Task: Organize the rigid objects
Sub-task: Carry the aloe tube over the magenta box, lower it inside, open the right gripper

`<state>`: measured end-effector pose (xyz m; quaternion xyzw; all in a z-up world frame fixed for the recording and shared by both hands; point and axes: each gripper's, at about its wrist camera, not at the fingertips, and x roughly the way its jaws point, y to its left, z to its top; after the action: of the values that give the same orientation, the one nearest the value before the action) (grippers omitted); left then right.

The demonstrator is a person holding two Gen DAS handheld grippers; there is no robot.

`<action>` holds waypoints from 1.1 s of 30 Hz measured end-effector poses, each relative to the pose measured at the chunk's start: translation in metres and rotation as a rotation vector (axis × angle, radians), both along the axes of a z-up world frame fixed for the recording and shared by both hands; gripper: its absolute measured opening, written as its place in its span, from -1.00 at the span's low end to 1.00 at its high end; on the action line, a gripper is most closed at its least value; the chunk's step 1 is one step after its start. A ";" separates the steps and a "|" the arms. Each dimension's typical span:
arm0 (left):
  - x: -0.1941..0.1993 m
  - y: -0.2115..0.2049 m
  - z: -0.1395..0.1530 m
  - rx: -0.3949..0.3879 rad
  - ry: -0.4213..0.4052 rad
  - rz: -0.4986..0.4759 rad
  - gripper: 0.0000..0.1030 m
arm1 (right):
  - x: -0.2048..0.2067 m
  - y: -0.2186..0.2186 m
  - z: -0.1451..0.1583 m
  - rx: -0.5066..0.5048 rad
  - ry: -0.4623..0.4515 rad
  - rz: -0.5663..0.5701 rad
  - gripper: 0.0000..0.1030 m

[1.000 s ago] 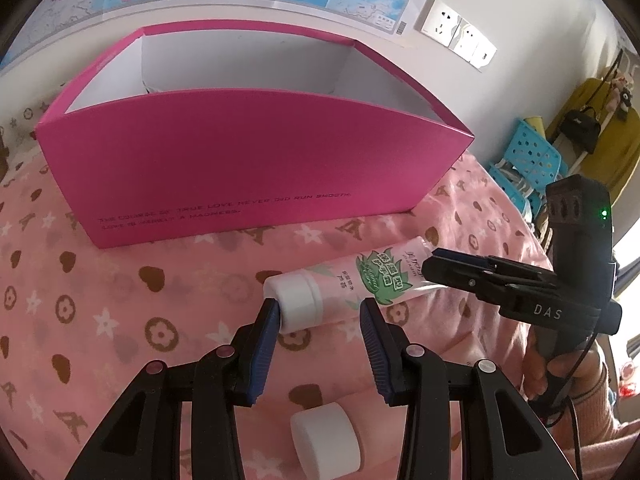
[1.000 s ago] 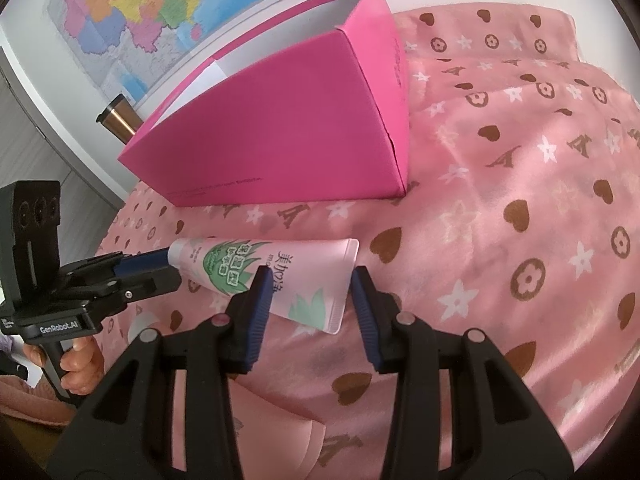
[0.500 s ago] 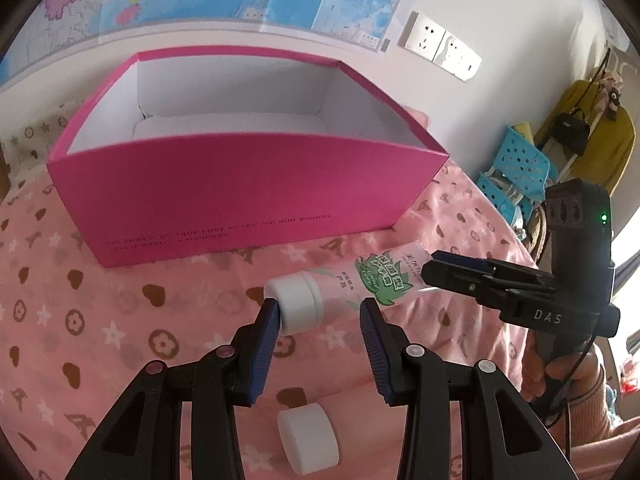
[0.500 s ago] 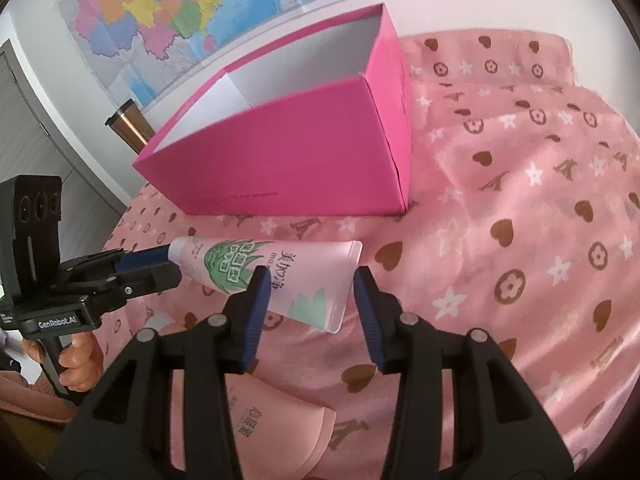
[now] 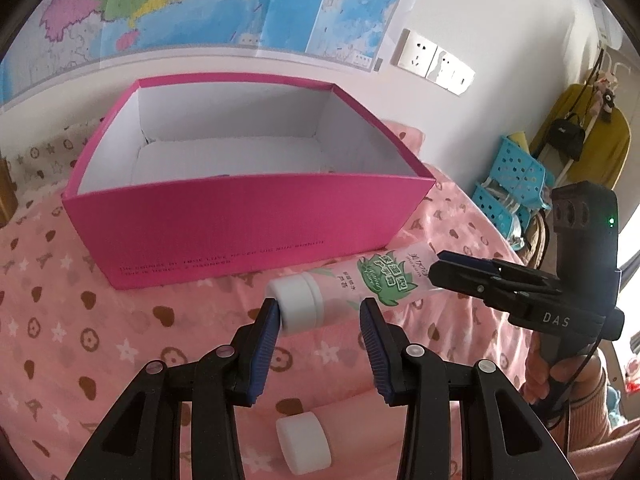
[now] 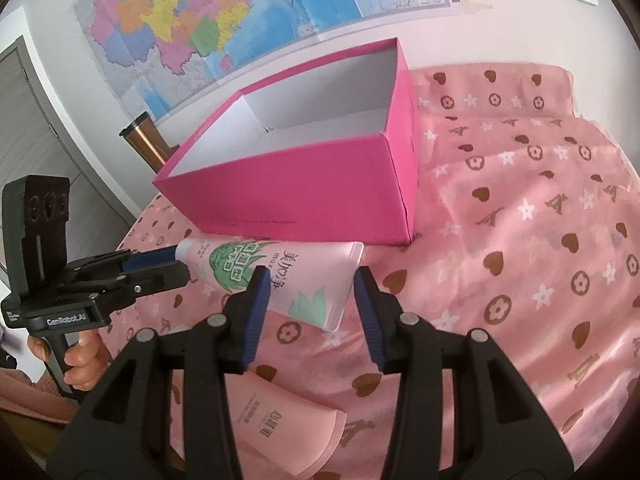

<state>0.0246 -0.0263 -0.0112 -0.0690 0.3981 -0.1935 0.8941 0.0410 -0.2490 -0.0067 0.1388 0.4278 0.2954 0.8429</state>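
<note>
Pink patterned bedding (image 5: 100, 312) now sits lower beneath us, and the magenta box (image 5: 248, 220) shows more of its bare floor. Our left gripper (image 5: 320, 320) and right gripper (image 6: 308, 292) each hold narrow fingers on one end of the tube (image 5: 360, 286), lifted clear, ready to cross the near wall.

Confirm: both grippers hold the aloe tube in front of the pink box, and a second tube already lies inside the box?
Not quite. The second tube lies on the pink cloth, below the grippers, as the right wrist view shows. The pink box looks empty.
</note>
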 end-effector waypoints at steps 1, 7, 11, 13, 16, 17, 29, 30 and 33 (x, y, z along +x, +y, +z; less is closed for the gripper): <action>0.000 0.000 0.001 0.001 -0.003 0.000 -0.20 | 0.000 0.000 0.001 0.000 -0.003 0.000 -0.10; 0.000 -0.001 0.008 0.005 -0.026 0.000 -0.20 | 0.001 -0.001 0.012 -0.004 -0.031 -0.002 -0.10; 0.001 -0.002 0.012 0.007 -0.039 0.001 -0.20 | 0.002 -0.001 0.018 -0.005 -0.049 -0.003 -0.09; 0.001 -0.002 0.015 0.010 -0.045 0.002 -0.20 | 0.002 0.000 0.020 -0.008 -0.056 -0.003 -0.09; 0.000 -0.003 0.018 0.014 -0.057 0.005 -0.20 | 0.003 0.000 0.022 -0.010 -0.065 -0.004 -0.08; 0.000 -0.003 0.019 0.013 -0.060 0.005 -0.20 | 0.004 0.000 0.023 -0.012 -0.068 -0.004 -0.08; 0.006 -0.004 0.030 0.026 -0.098 0.016 -0.20 | 0.011 0.001 0.037 -0.021 -0.110 -0.002 -0.08; 0.008 -0.004 0.032 0.026 -0.101 0.016 -0.20 | 0.011 0.001 0.038 -0.021 -0.113 -0.002 -0.08; 0.009 -0.004 0.035 0.031 -0.112 0.019 -0.20 | 0.013 0.001 0.041 -0.023 -0.122 -0.004 -0.08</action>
<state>0.0340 -0.0308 0.0239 -0.0480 0.3495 -0.1824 0.9178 0.0542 -0.2480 0.0343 0.1115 0.3786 0.2965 0.8697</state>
